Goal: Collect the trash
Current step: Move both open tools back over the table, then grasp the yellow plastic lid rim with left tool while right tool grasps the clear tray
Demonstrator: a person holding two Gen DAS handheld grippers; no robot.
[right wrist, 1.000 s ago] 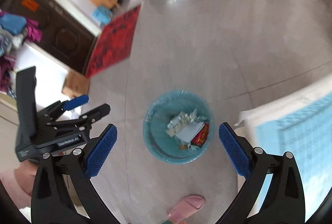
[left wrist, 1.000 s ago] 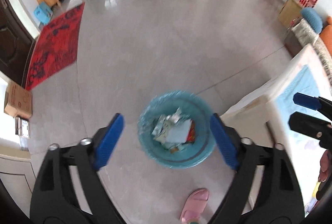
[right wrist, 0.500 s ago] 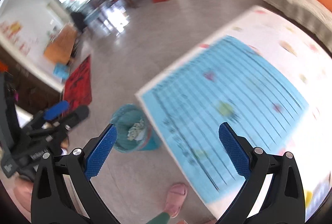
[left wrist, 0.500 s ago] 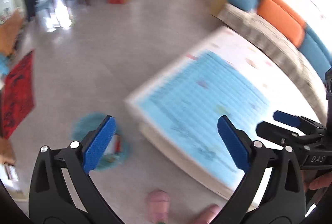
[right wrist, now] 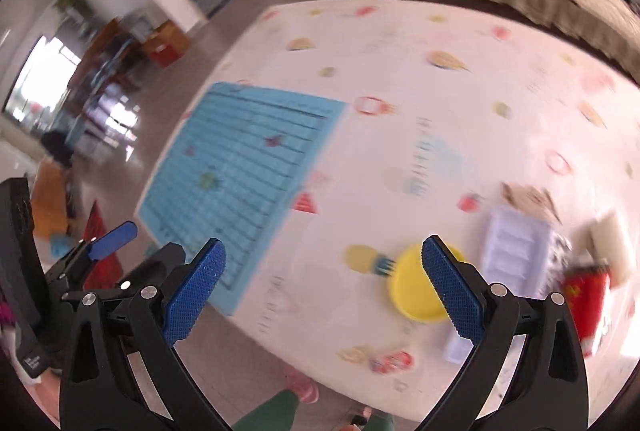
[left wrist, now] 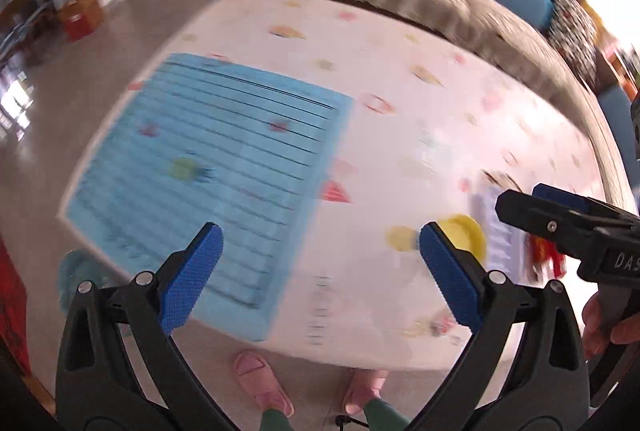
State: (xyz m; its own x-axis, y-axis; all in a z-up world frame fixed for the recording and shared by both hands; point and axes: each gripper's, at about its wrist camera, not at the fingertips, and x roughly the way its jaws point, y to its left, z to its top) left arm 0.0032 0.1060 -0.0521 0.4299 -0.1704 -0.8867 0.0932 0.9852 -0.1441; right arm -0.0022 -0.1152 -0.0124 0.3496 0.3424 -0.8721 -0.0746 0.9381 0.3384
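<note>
- Trash bin (left wrist: 76, 271): teal, on the floor at the lower left of the left wrist view, partly behind the left claw's arm; blurred, contents not readable here.
- Left claw (left wrist: 320, 273): jaws spread wide, having just been opening, nothing between them; hangs over the near edge of the desk (left wrist: 400, 135).
- Blue mat (left wrist: 216, 167): lies flat on the left part of the desk, bare of trash.
- Yellow lid (right wrist: 420, 291): round, lower centre-right of the right wrist view, behind one pad of the right claw (right wrist: 324, 287); those jaws spread, empty.
- White tray (right wrist: 516, 251): just right of the lid.
- Red packet (right wrist: 588, 295): far right, beside a pale card; all blurred.
- Progress: judged partial. Several pieces remain on the desk's right side; neither claw carries anything, so a fresh pickup is the next step.
</note>
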